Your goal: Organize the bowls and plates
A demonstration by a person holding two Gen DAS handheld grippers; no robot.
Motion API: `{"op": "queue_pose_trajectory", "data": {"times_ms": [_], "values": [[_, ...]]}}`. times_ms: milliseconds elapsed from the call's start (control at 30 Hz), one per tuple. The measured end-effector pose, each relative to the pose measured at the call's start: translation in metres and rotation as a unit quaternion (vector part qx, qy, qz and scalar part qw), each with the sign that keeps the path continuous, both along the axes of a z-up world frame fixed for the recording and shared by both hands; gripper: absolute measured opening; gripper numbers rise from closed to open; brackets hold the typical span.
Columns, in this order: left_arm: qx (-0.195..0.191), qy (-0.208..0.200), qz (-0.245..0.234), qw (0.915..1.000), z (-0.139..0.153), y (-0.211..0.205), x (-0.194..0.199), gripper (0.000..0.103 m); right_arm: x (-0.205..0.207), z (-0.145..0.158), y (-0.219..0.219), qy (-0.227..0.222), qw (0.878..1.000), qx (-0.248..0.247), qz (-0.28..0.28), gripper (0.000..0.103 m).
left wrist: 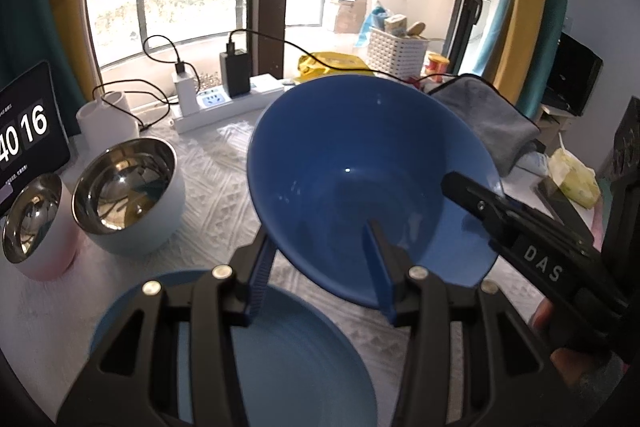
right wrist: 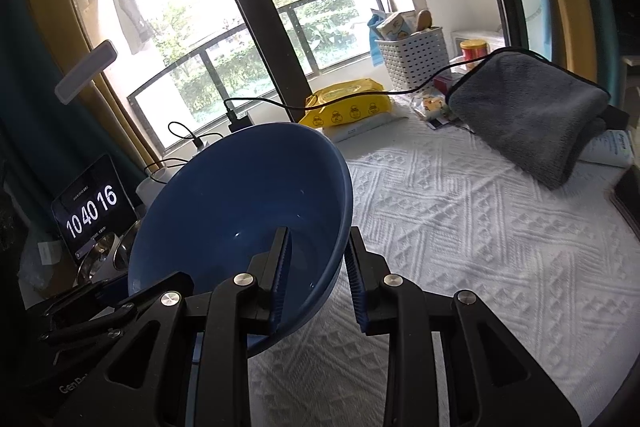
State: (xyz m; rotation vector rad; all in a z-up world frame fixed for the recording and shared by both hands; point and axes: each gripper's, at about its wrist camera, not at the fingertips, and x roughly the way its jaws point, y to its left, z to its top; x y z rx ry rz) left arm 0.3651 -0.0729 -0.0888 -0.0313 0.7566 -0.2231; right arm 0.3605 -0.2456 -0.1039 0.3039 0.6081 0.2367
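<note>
Gently now: blue bowl (left wrist: 360,167) pinched by left gripper (left wrist: 320,259) and right gripper (right wrist: 318,267); lower onto blue plate (left wrist: 288,359) beneath left fingers.

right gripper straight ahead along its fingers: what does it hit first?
The blue bowl: its wall already sits between the right gripper fingers. Past that, probably only white tablecloth; depth is unclear.
</note>
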Motion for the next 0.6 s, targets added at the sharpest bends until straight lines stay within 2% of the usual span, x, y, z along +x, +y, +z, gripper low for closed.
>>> {"op": "queue_pose_trajectory", "data": {"times_ms": [233, 600], "values": [[-0.002, 0.013, -0.019, 0.9997, -0.004, -0.012, -0.016, 0.046, -0.021, 0.001, -0.009, 0.003, 1.0, -0.001, -0.019, 0.029], [0.019, 0.039, -0.062, 0.9971, -0.017, -0.042, -0.031, 0.046, -0.038, -0.005, -0.035, 0.018, 0.998, 0.0, -0.054, 0.029]]}}
